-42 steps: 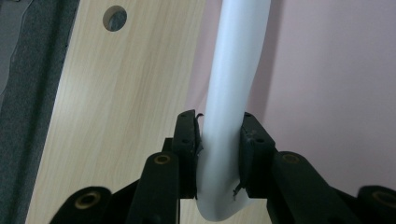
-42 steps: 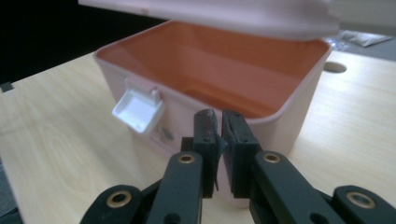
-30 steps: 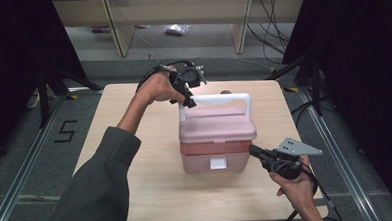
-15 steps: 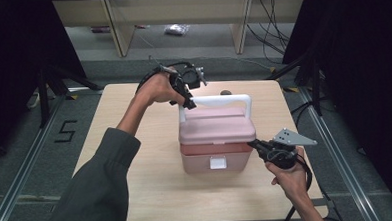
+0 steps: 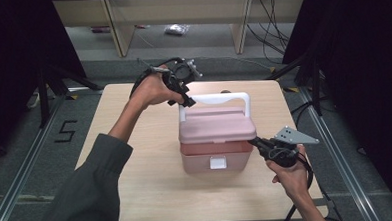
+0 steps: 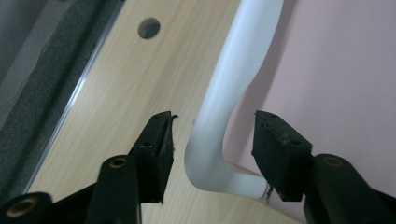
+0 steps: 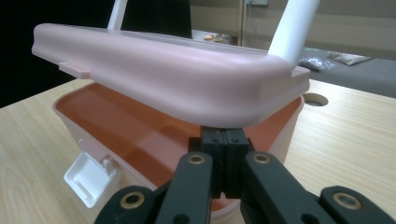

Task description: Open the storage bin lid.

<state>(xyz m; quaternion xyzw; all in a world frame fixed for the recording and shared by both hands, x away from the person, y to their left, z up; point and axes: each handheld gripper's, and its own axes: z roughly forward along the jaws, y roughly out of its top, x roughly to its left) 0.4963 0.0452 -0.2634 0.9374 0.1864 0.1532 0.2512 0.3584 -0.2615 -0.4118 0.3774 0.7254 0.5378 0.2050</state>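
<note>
We're mid lid-opening on the pink box (image 5: 215, 142), which sits centre-right on the worktop (image 5: 136, 163). The right hand-held gripper (image 5: 255, 142), jaws pressed together, is wedged under the lid (image 7: 177, 79) at the box's right side, propping it ajar (white latch (image 7: 91, 179) hangs free). The left hand-held gripper (image 6: 212, 149) has just been opening: jaws spread, the white handle (image 6: 233, 93) between them, unpinched. Next, likely: we lever the lid higher, keeping the box from sliding.
</note>
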